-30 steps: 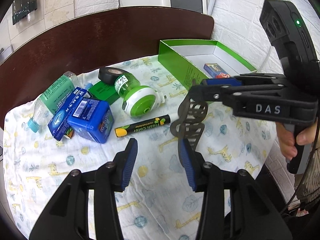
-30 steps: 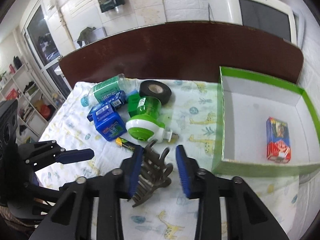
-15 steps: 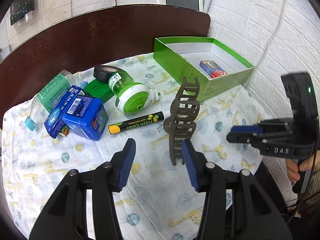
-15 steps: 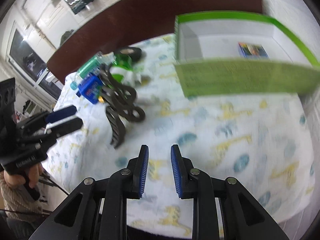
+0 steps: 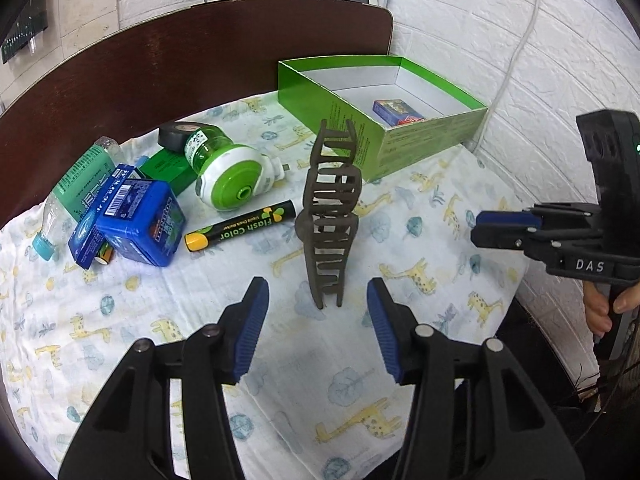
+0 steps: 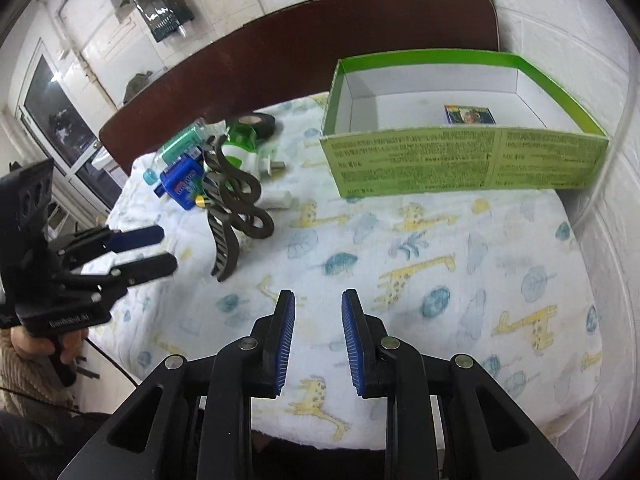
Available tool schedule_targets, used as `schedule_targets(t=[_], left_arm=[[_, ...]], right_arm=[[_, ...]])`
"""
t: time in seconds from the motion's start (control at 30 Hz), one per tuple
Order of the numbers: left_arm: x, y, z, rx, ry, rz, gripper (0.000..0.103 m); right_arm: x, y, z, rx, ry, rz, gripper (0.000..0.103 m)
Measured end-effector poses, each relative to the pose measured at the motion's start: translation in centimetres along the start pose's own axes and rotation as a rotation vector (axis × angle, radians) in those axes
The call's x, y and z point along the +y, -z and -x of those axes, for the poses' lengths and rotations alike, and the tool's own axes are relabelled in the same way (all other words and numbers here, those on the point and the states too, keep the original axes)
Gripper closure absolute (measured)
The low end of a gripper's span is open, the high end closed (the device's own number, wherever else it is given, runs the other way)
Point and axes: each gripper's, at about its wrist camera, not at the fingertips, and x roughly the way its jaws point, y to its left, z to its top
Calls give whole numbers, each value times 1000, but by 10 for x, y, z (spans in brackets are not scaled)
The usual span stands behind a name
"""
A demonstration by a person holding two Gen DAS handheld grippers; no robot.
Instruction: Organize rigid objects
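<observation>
lying on the giraffe-print cloth (image 5: 120,320), the dark brown hair clip (image 5: 330,216) is resting just ahead of the left claw (image 5: 316,328), in line with the gap between its blue pads, touching neither. the left claw is standing released, its jaws spread wide and grasping nothing. in the right wrist view the hair clip (image 6: 230,208) is sitting ahead and to the left of the right claw (image 6: 318,344), well apart from it; that claw's jaws are standing a narrow gap apart with nothing between them, hovering over bare cloth (image 6: 440,280).

just beyond the clip, ahead and left of the left claw, a black marker (image 5: 240,230) with a yellow cap is lying flat. behind it a green and white plug-in device (image 5: 226,176) is lying on its side, with a roll of black tape (image 5: 172,136) farther back. to the left a blue box (image 5: 140,220), a flat green box (image 5: 166,168) and a clear bottle (image 5: 76,192) with a green label are crowding together.

ahead and right of the left claw an open green box (image 5: 420,136) is sitting with a small card pack (image 5: 398,112) lying on its white floor. the right claw (image 5: 496,226) is hanging to the right of the left claw, beside the white brick wall (image 5: 540,60). a dark brown headboard (image 5: 160,60) is rising behind everything.
</observation>
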Motion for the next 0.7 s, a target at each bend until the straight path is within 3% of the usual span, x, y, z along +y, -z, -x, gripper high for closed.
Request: schedule_targets(t=[0.13, 0.33, 0.37, 0.5, 0.63, 0.7], left_arm=[[-8, -8, -19, 24, 43, 0, 53], [-6, -10, -55, 108, 9, 19, 58], [-5, -9, -57, 117, 6, 17, 62], [2, -6, -50, 115, 6, 20, 63], [7, -4, -48, 122, 0, 31, 63], [15, -4, -51, 132, 29, 81, 60]], right_arm=[[13, -15, -6, -23, -38, 4, 77], [22, -30, -6, -47, -46, 19, 77], [25, -35, -4, -55, -42, 32, 77], [48, -59, -4, -93, -24, 147, 75], [78, -81, -21, -82, -49, 305, 38], [86, -87, -31, -65, -58, 355, 38]])
